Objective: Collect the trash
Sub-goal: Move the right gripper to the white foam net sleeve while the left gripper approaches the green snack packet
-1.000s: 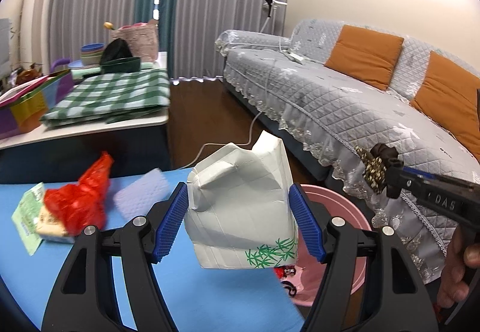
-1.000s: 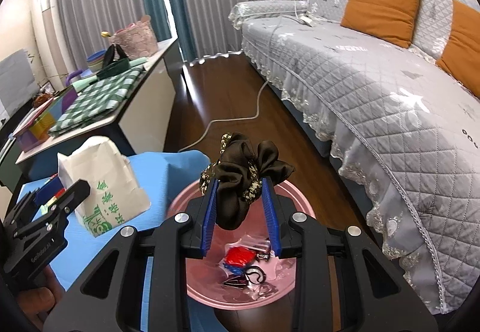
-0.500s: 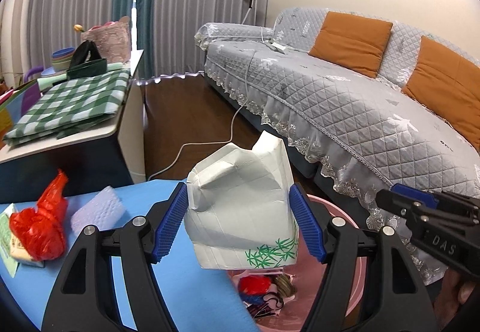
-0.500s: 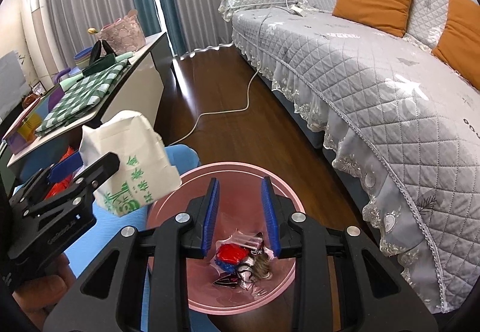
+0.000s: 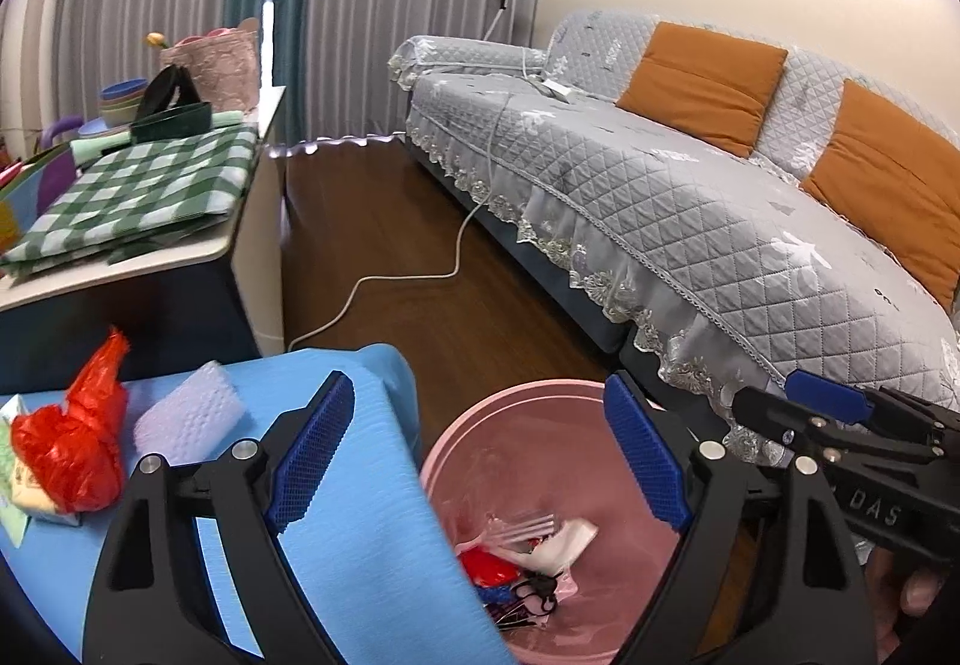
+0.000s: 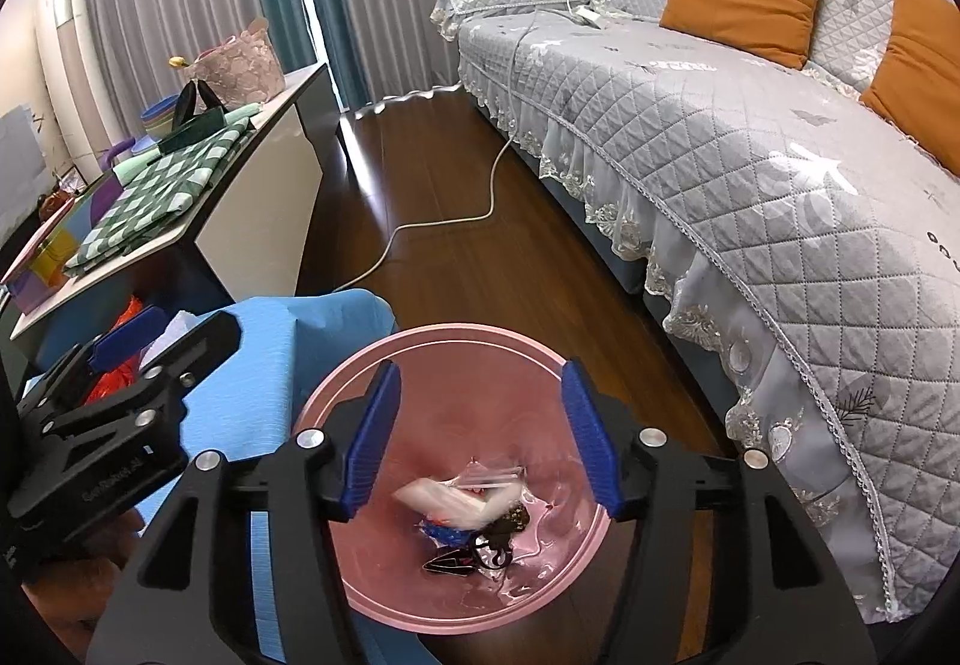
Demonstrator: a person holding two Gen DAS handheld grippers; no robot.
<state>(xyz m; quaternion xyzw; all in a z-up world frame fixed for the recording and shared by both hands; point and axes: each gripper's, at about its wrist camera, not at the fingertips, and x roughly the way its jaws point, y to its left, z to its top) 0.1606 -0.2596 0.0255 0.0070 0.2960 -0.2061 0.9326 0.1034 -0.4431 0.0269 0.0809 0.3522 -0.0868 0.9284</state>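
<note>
A pink bin [image 5: 510, 413] stands on the floor beside the blue-covered table [image 5: 360, 545]; it also shows in the right wrist view [image 6: 360, 365]. Inside lie mixed scraps, with a white paper item [image 6: 456, 497] blurred on top [image 5: 570, 536]. My left gripper [image 5: 474, 455] is open and empty above the bin's rim. My right gripper [image 6: 480, 437] is open and empty over the bin. A red plastic bag [image 5: 78, 437] and a pale bubble-wrap piece [image 5: 186, 413] lie on the table.
A grey quilted sofa [image 5: 690, 197] with orange cushions runs along the right. A white cable [image 5: 408, 281] trails over the dark wood floor. A low cabinet [image 5: 120, 221] with a green checked cloth stands at the left.
My left gripper opened and the white paper bag dropped into the bin. My right gripper let go of the dark scrunchie earlier and has now opened wider.
</note>
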